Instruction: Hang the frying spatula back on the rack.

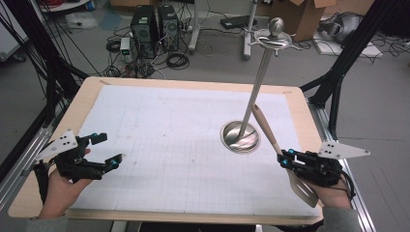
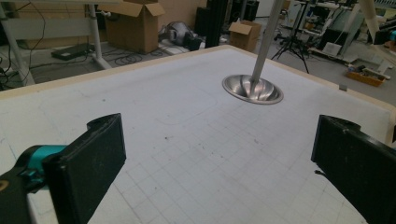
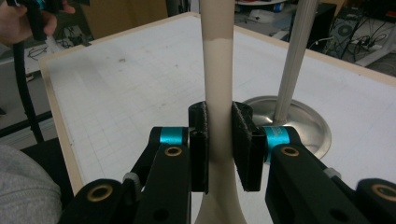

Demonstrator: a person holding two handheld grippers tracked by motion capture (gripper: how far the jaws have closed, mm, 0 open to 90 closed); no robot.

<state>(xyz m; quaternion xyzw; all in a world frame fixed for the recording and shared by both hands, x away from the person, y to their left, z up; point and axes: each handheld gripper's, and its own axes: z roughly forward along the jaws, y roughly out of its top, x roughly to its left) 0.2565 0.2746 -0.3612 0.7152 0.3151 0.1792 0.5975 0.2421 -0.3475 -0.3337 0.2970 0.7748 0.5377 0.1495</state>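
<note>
**Spatula pinched beside the stand**

Here the right gripper [image 1: 282, 159] pinches a spatula [image 1: 269, 137] by its handle. In the right gripper view the two black jaws press flat against the cream shaft [image 3: 218, 84] from either side, with no gap showing between pad and handle. The handle rises from the jaws toward the stand [image 1: 241, 137], tilted rather than upright, and its rounded tip ends close beside the stand's pole [image 1: 259, 79]. The slotted blade [image 1: 302, 189] hangs on the other side of the jaws, toward the person and away from the stand, over the near right corner of the mat [image 1: 159, 145]. The spatula is clear of the mat; nothing but the jaws touches it.

The stand is a shiny round base with a thin metal pole leaning up from its middle, topped by a ball and small hooks [image 1: 273, 39]. It sits on the right half of the mat, just ahead of the right gripper. Whether the handle tip touches the pole I cannot tell; from above the two overlap.

The left gripper [image 1: 107, 150] is well apart from the stand, at the near left corner of the mat. Its jaws are spread wide, and in the left gripper view bare gridded mat lies between them, with the stand's base [image 2: 252, 89] far ahead. Nothing is between its pads. The left hand [image 1: 60, 186] wraps the gripper's body from below.
</note>
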